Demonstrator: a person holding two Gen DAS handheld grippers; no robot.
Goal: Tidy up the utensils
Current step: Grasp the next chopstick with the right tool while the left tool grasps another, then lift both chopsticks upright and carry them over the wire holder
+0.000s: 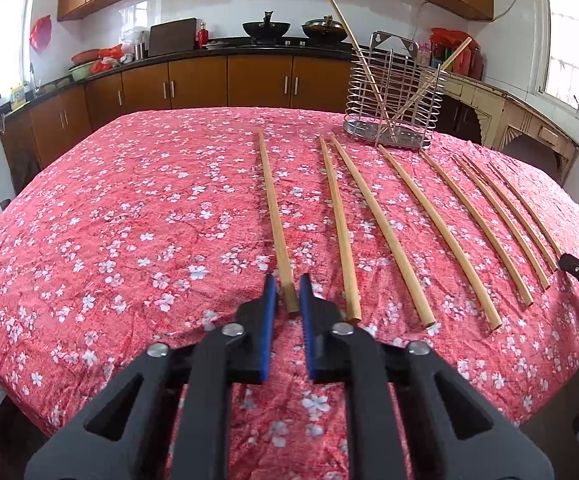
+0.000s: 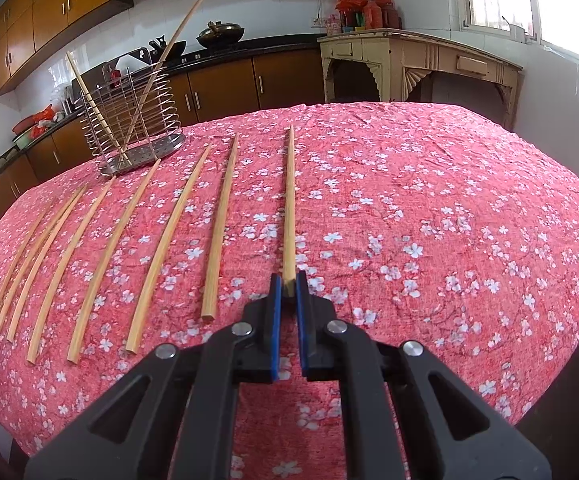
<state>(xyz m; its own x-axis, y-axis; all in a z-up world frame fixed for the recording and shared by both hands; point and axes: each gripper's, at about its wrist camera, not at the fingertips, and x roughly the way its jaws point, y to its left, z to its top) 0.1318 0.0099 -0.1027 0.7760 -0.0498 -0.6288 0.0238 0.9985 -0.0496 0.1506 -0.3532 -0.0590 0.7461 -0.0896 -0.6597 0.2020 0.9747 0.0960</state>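
Left gripper [image 1: 288, 294] jaws straddle the chopstick [image 1: 274, 216] farthest from wire holder [image 1: 393, 92], unclamped. Right-wrist view alone shows right gripper [image 2: 288, 286] pinching the row's opposite end chopstick [image 2: 289, 200].

chopsticks flat on the tabletop [image 1: 89, 240]: 8, counted in both views; leftmost [image 1: 273, 216], rightmost [image 2: 289, 200]. chopsticks standing in the wire holder [image 1: 393, 92]: 2, crossed [image 1: 353, 40] [image 1: 449, 60]. holders: 1. hand-held grippers: 2 [image 1: 287, 294] [image 2: 288, 292]
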